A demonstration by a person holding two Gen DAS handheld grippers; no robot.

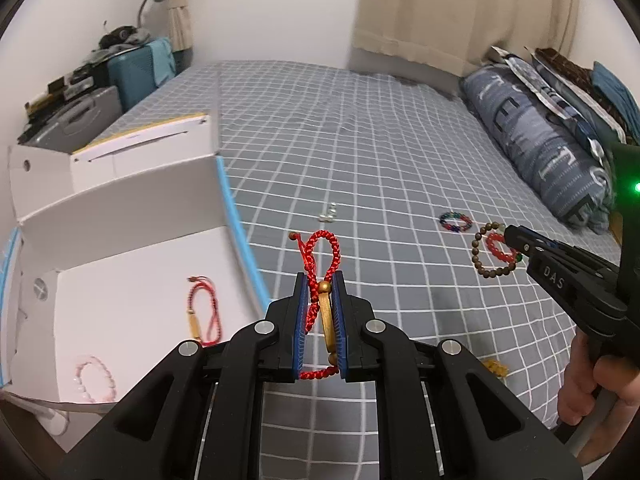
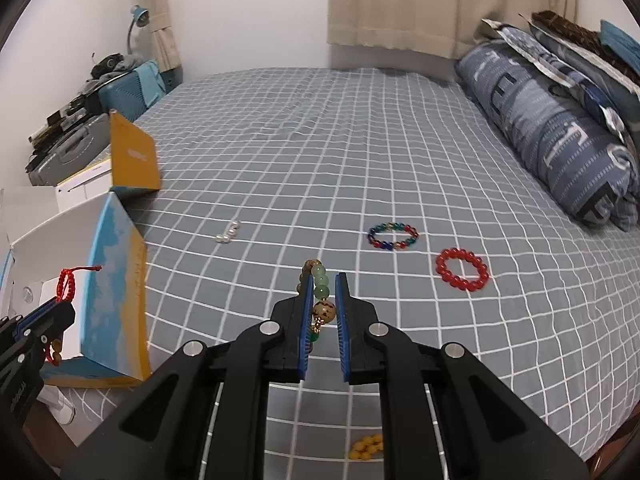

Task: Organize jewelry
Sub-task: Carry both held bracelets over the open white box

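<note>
My left gripper (image 1: 321, 280) is shut on a red braided cord bracelet (image 1: 320, 254) with a gold piece, held above the bed just right of the open white box (image 1: 132, 256). The box holds a red cord bracelet (image 1: 204, 308) and a pink bead bracelet (image 1: 94, 378). My right gripper (image 2: 324, 280) is shut on a brown and green bead bracelet (image 2: 322, 292), lifted over the bed. On the sheet lie a multicolour bead bracelet (image 2: 394, 235), a red bead bracelet (image 2: 462, 274), white pearls (image 2: 228, 233) and yellow beads (image 2: 366, 446).
The grey checked bedsheet (image 2: 320, 152) covers the bed. Blue pillows (image 2: 560, 136) lie along the right side. The box's orange lid (image 2: 134, 156) stands up behind it. A teal suitcase (image 1: 140, 68) and clutter stand at the far left.
</note>
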